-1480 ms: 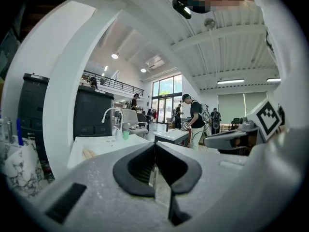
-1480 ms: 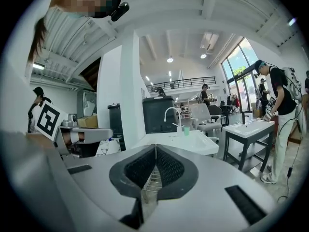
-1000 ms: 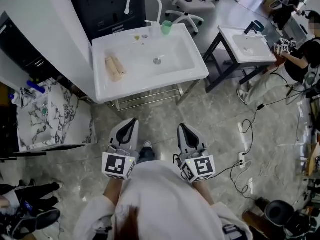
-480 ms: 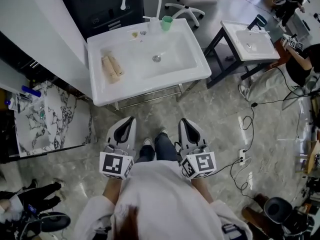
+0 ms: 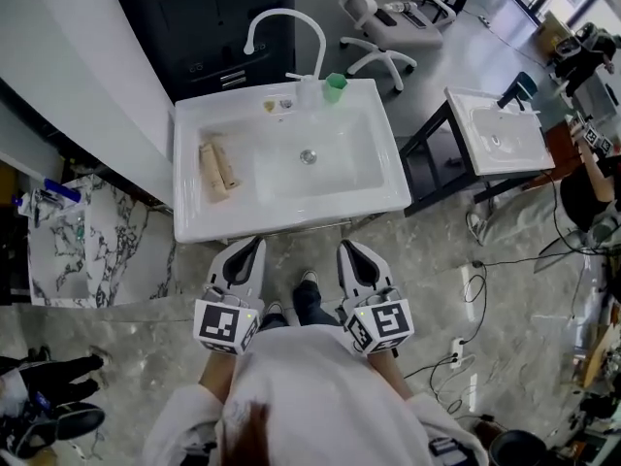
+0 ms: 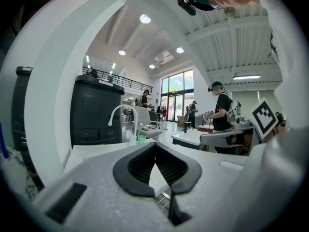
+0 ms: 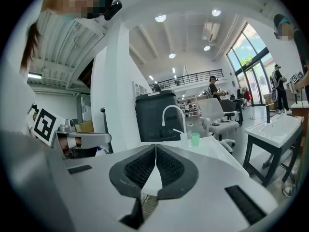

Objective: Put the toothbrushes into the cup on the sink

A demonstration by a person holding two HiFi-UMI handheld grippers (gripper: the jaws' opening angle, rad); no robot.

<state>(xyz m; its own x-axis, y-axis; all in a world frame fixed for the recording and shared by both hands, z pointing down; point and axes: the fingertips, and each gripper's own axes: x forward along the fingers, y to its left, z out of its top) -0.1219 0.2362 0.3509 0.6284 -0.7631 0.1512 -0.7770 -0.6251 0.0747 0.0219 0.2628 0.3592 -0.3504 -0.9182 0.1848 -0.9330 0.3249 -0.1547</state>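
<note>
A white sink [image 5: 388, 197] stands ahead of me on a metal frame. Two tan toothbrushes [image 5: 215, 168] lie side by side on the left of its basin. A small green cup [image 5: 335, 87] stands on the back rim, right of the curved white faucet [image 5: 286, 27]. My left gripper [image 5: 254, 244] and right gripper [image 5: 344, 248] are held close to my body, just short of the sink's front edge, both shut with nothing in them. The cup [image 6: 141, 138] shows far off in the left gripper view and the cup [image 7: 194, 139] in the right gripper view.
A dark cabinet [image 5: 209, 17] stands behind the sink. A second white sink [image 5: 500, 129] on a black frame is at the right, an office chair [image 5: 388, 8] behind. A marbled slab [image 5: 68, 250] lies left. Cables [image 5: 466, 299] trail on the floor at right.
The sink has come nearer to both grippers as I stepped towards it. Both grippers stay shut and level beside each other.
</note>
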